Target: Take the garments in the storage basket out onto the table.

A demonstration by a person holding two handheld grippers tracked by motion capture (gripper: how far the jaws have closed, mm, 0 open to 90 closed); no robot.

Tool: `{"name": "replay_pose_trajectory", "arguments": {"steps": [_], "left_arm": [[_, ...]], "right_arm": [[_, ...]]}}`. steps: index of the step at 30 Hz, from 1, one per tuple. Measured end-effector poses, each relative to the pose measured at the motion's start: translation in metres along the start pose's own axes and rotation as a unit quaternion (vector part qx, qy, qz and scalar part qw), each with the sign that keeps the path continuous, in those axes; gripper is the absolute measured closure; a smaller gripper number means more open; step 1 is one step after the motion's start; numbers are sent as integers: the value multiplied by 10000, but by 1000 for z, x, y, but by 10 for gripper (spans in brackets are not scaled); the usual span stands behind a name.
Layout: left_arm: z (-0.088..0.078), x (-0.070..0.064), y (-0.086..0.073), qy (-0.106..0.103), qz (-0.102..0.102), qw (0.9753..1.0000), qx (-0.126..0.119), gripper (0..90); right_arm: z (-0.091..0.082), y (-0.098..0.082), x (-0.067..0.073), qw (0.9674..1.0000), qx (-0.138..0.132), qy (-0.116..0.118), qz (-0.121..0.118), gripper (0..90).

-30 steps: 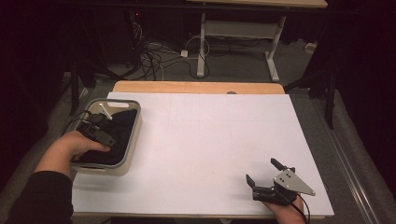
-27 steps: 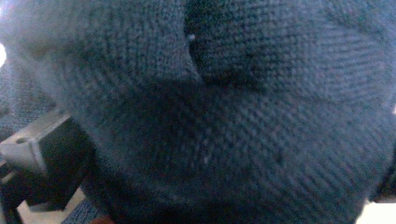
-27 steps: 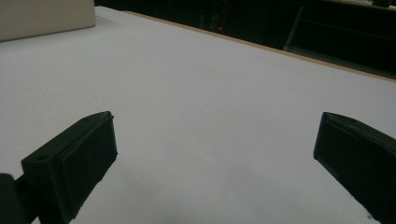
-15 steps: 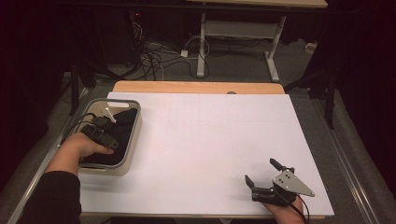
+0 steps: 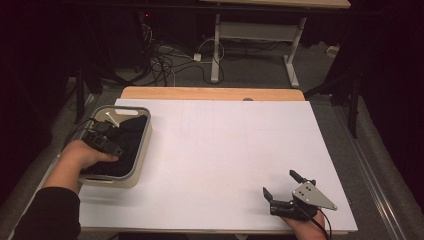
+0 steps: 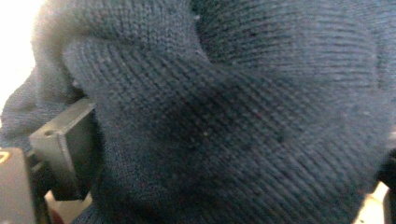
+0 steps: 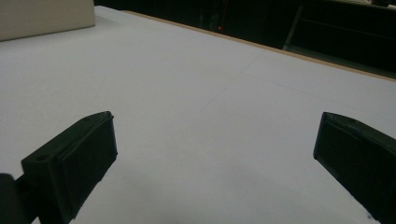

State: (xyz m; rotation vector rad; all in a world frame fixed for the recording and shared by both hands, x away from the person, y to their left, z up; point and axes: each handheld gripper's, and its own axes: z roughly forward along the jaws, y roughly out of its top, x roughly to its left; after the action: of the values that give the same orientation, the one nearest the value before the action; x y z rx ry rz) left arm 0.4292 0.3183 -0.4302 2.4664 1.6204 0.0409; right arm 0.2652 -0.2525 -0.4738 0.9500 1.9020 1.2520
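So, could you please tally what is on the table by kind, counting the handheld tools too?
Handheld tools: 2, the left tool in the bin, the right tool near the table's front edge
Grey bins: 1
Dark knitted cloth: 1 bundle in the bin; I cannot tell how many pieces
White table cover: 1
Total: 5

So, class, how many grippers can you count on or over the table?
2. The left gripper is down in the grey bin at the table's left edge, against dark knitted fabric. The right gripper rests near the front right corner, fingers apart.
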Motion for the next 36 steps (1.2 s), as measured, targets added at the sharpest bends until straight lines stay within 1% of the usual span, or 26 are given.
{"name": "replay_pose_trajectory", "arguments": {"steps": [1, 2, 5, 6, 7, 9, 13, 15, 17, 19, 20, 21, 22, 23, 26, 27, 28, 29, 30, 31, 32, 33, 36], "left_arm": [[-2, -1, 0, 25, 69, 10000, -1, 73], [-2, -1, 0, 25, 69, 10000, -1, 85], [-7, 5, 1, -127, 24, 9999, -7, 155], [-7, 5, 1, -127, 24, 9999, -7, 170], [-8, 6, 0, -141, 87, 9999, -46, 199], [-8, 6, 0, -153, 127, 9997, -112, 237], [-12, 7, -2, -207, 170, 9995, -182, 323], [-13, 8, -1, -225, 182, 9994, -178, 341], [-16, 9, 0, -268, 180, 9994, -151, 358], [-19, 11, 2, -331, 138, 9993, -111, 366], [-19, 11, 2, -331, 138, 9993, -111, 367], [-22, 11, 5, -383, 76, 9992, -28, 365], [-22, 11, 5, -383, 76, 9992, -28, 365], [-27, 11, 7, -370, 84, 9993, 13, 366], [-31, 11, 10, -374, 86, 9992, 82, 366], [-35, 10, 13, -362, 57, 9992, 129, 367], [-35, 10, 13, -362, 57, 9992, 129, 367], [-40, 9, 15, -372, 56, 9991, 189, 368], [-40, 9, 15, -372, 56, 9991, 189, 370], [-45, 9, 17, -379, -10, 9990, 228, 373], [-45, 9, 17, -379, -10, 9990, 228, 374], [-49, 8, 19, -362, 16, 9990, 280, 375], [-54, 6, 22, -374, 33, 9984, 414, 377]], "right_arm": [[0, 0, 0, 10000, -4, -4, 0, 0], [-1, 0, 0, 10000, -8, -8, -5, 0], [-1, 0, -1, 10000, -10, -15, -3, 0], [-1, 0, -1, 10000, -9, -11, -3, 0], [0, 0, -1, 10000, -5, -15, -9, 0], [0, 0, -1, 10000, -9, -12, -15, 0], [0, 0, -1, 10000, -8, -14, -15, 0], [0, 0, -1, 10000, -3, -13, -10, 0], [-1, 1, -1, 10000, -8, -25, -17, 0], [-1, 1, -1, 10000, -18, -26, -15, 0], [-1, 1, -1, 10000, -21, -31, -12, 0], [-1, 1, -2, 10000, -19, -37, 7, 0], [-1, 0, -2, 10000, -12, -41, 5, 0], [-1, 0, -3, 10000, -11, -49, 17, 0], [-1, 0, -4, 10000, -14, -60, 32, 0], [-1, 0, -4, 10000, -18, -62, 33, 0], [-1, 0, -4, 10000, -18, -62, 33, 0], [-2, 0, -4, 10000, -25, -58, 36, 0], [-2, 0, -4, 10000, -25, -61, 31, 0], [-2, 0, -4, 10000, -28, -60, 29, 0], [-2, 0, -4, 10000, -29, -60, 27, 0], [-2, 0, -4, 10000, -26, -62, 23, 0], [-2, 0, -4, 10000, -28, -67, 20, 0]]}}
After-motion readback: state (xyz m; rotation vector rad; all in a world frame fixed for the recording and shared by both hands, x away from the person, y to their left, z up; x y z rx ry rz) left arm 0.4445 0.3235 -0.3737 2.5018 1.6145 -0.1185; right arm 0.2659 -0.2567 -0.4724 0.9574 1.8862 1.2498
